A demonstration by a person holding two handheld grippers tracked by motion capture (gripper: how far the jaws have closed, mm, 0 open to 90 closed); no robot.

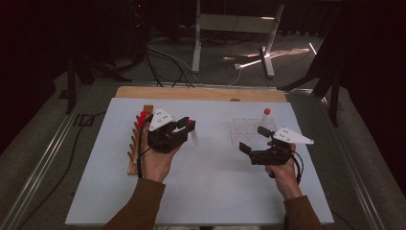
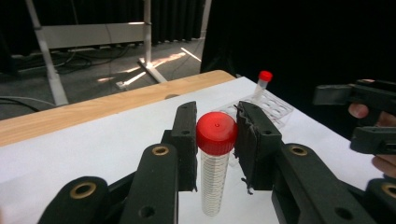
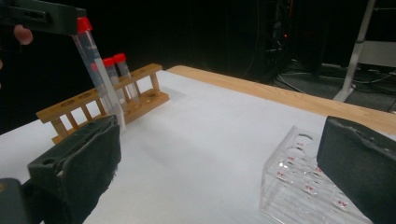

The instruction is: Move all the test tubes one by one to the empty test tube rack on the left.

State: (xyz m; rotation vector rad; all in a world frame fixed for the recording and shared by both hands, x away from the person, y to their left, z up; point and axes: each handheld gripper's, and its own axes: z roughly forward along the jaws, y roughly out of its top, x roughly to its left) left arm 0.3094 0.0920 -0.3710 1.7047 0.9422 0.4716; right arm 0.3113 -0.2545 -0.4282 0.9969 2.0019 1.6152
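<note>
between the two black jaws of our left gripper [image 2: 215,140] hangs a clear tube with a red cap [image 2: 215,161], clamped just below the cap, its graduated body hanging down toward the white tabletop [image 1: 210,191]. from the right gripper view the same tube [image 3: 95,65] slants through the air, cap uppermost, its lower end hidden behind our own near jaw, so we cannot tell whether it touches the surface. from the high view the left gripper [image 1: 184,128] sits over the left half of the tabletop, our left hand [image 1: 155,160] wrapped around its body, the grey three-cornered plate on top.

just beside it, along the left edge of the tabletop, lies a wooden rack [image 1: 135,146], and two more red-capped tubes [image 3: 119,77] stand upright at its far end.

toward the right edge, nearer the far side, stands a clear plastic rack [image 1: 246,128] with rows of round holes; one red-capped tube [image 1: 265,116] stands tilted at its far right corner.

our right gripper [image 1: 253,140] hovers just in front of that clear rack, held in our right hand [image 1: 282,167]. its jaws stand wide apart with nothing between them; in its own view the clear rack [image 3: 299,182] lies between and beyond the two padded jaws.

a strip of bare wood [image 1: 201,93] runs along the far edge of the table.
</note>
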